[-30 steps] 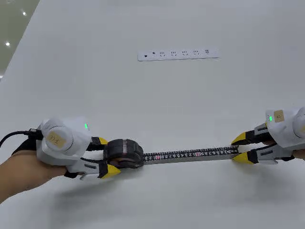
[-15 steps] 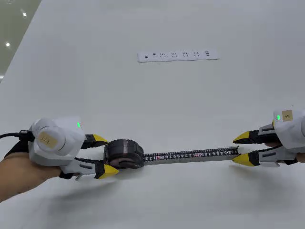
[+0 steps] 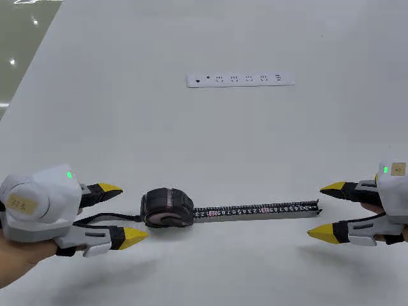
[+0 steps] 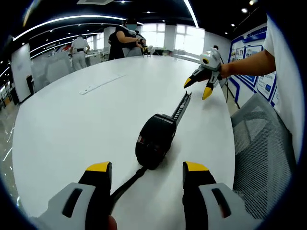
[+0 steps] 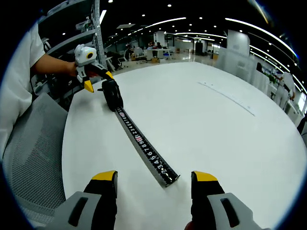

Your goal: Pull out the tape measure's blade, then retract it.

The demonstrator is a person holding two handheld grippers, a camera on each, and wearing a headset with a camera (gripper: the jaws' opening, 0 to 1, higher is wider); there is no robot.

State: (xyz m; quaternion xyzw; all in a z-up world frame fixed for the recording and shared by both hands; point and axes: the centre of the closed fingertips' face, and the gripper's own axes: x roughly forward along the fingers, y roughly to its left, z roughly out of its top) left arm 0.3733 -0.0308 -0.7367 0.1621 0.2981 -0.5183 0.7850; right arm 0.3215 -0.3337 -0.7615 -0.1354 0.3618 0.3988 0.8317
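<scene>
Catching the strap (image 4: 127, 183) of the tape measure (image 3: 167, 207) in the left gripper view, the hooked tip of the blade (image 3: 258, 209) in the right gripper view — lying flat on the table (image 3: 191, 140), running case-left to tip-right between left gripper (image 3: 131, 211) and right gripper (image 3: 317, 211), both gaping, holding nothing.

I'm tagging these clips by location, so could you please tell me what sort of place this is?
Probably an open-plan office or lab hall: a big white table with a power strip, rows of ceiling lights, and people standing at the far end.
</scene>
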